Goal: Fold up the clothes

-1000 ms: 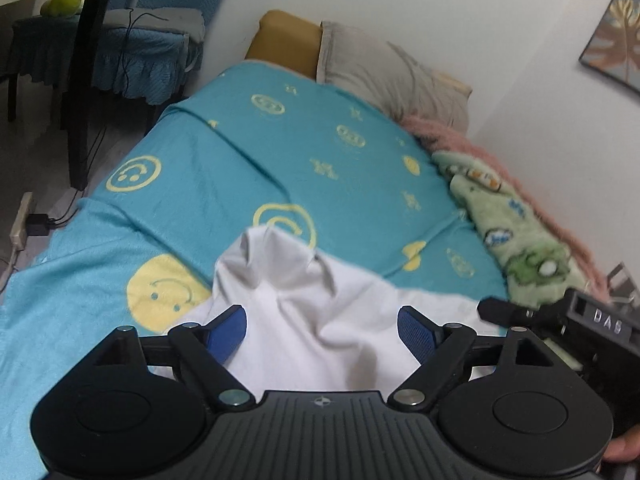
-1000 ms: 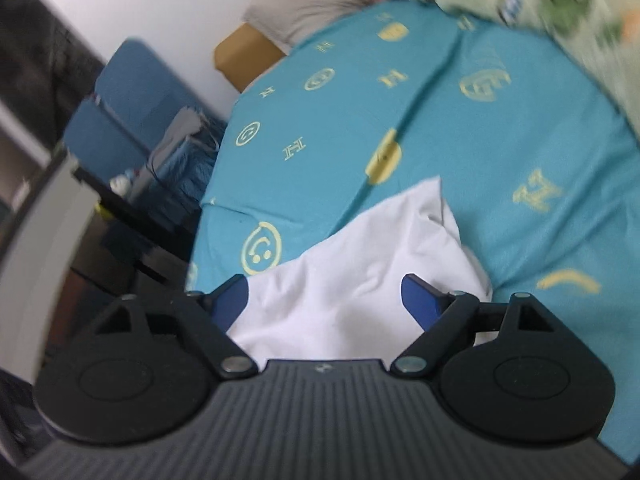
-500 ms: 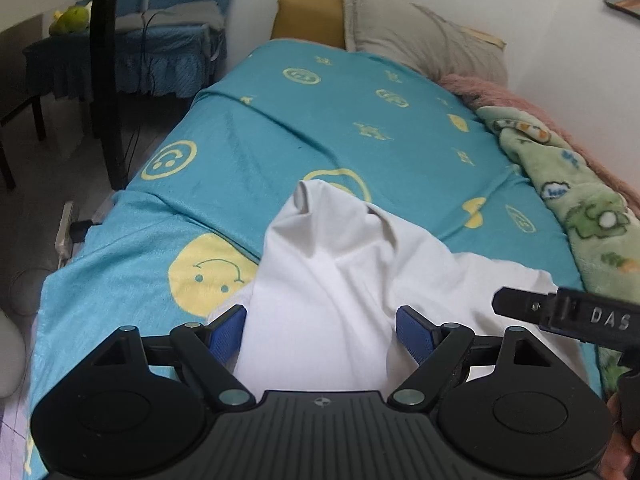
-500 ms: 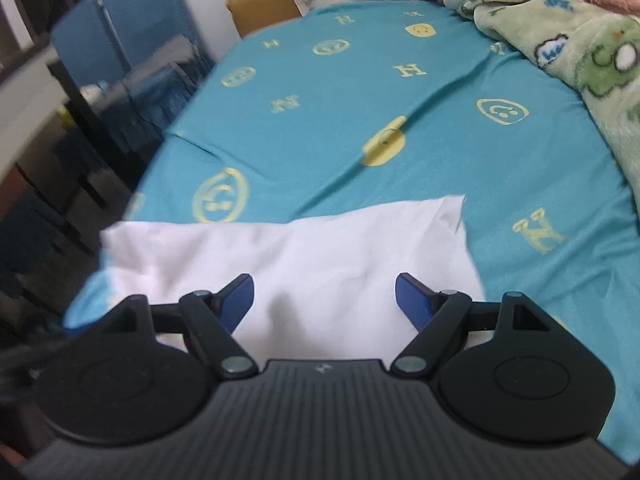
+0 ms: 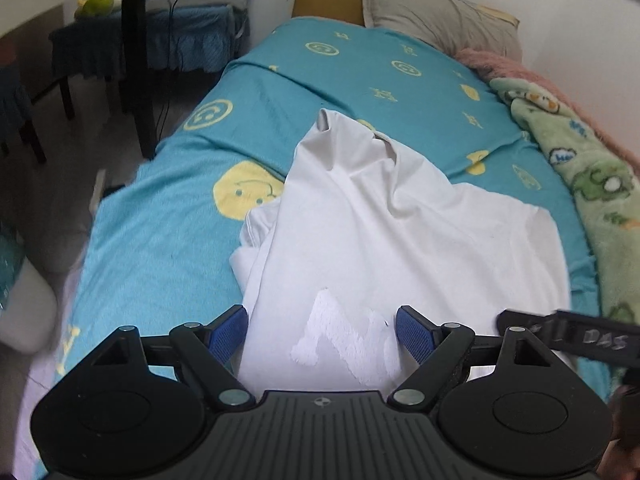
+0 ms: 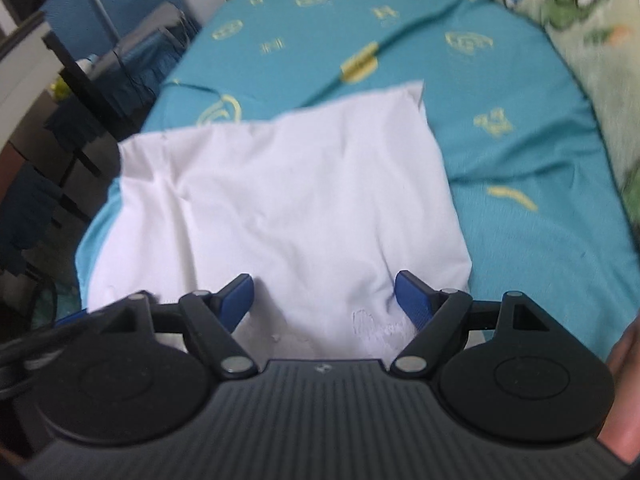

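Left gripper (image 5: 320, 330): fingers spread open, nothing clamped, white garment (image 5: 400, 232) lying between and beyond them. Right gripper (image 6: 324, 296): fingers likewise spread open over the same garment (image 6: 288, 200). The garment lies rumpled on the teal bedsheet (image 5: 160, 240). Green blanket (image 5: 592, 184) at 2 o'clock. Grey pillow (image 5: 440, 12) at 12 o'clock, farthest.
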A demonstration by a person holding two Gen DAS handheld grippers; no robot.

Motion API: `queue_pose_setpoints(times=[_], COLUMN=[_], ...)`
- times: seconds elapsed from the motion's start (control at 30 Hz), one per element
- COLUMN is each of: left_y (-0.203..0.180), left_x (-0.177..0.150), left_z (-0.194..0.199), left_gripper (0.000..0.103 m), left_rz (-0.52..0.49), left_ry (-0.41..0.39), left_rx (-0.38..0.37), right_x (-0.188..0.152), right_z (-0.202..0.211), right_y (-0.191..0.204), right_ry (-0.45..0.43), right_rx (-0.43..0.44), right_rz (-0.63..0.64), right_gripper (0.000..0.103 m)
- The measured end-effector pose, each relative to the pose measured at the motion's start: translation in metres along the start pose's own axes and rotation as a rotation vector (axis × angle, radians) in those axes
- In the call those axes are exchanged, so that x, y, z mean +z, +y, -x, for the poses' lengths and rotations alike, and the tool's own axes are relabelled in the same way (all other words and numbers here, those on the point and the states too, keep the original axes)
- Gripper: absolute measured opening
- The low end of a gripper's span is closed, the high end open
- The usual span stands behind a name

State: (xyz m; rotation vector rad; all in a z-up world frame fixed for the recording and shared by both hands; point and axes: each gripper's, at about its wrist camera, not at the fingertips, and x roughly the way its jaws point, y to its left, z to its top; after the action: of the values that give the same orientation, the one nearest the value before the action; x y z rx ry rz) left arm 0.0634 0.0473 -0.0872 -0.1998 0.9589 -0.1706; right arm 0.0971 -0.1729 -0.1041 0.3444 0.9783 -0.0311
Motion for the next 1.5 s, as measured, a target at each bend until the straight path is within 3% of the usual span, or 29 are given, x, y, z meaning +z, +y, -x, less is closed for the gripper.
queue_pose_setpoints(times=[0.17,0.5,0.57,0.67,0.8,0.9,1.0,1.1,1.23,1.37,1.5], left_y=[0.011,0.028,0.024,0.013,0.021,0.034,0.049,0.059,0.054,0.054,0.056], left_x=[-0.016,-0.03,-0.031,-0.032,-0.04,-0.041,-0.042,-0.045,-0.044,-0.045,-0.044], left_z=[0.028,0.035,0.033,0.016,-0.023,-0.032,-0.032,-0.031,-0.027,-0.018,-0.017], left_gripper=[0.083,0.084,0.085,0.086,0.086,0.091,0.084,0.072,0.035,0.022,0.018], left_rz=[0.118,0.327,0.322,0.316,0.451,0.577,0.679,0.738,0.697,0.706,0.744], left_ry=[0.019,0.193,0.204,0.239,0.316,0.256,0.171,0.126,0.073,-0.021,-0.062], left_rx=[-0.164,-0.308,-0.33,-0.297,-0.294,-0.326,-0.334,-0.344,-0.329,-0.419,-0.48], right_x=[-0.002,0.002,0.002,0.002,0.002,0.001,0.0,-0.005,-0.02,-0.05,-0.064], right_z=[0.001,0.009,0.01,0.012,0.015,0.015,0.018,0.029,0.046,0.039,0.012], right_y=[-0.006,-0.03,-0.032,-0.037,-0.043,-0.045,-0.047,-0.052,-0.053,-0.032,-0.011], right_ry=[0.002,-0.016,-0.021,-0.027,-0.032,-0.031,-0.034,-0.046,-0.025,0.102,0.196], right_rx=[0.012,0.077,0.083,0.099,0.121,0.127,0.137,0.209,0.39,0.578,0.589], right_rz=[-0.046,-0.223,-0.245,-0.285,-0.341,-0.359,-0.382,-0.455,-0.561,-0.689,-0.728], right_gripper=[0.08,0.08,0.08,0.08,0.08,0.08,0.08,0.082,0.082,0.082,0.082])
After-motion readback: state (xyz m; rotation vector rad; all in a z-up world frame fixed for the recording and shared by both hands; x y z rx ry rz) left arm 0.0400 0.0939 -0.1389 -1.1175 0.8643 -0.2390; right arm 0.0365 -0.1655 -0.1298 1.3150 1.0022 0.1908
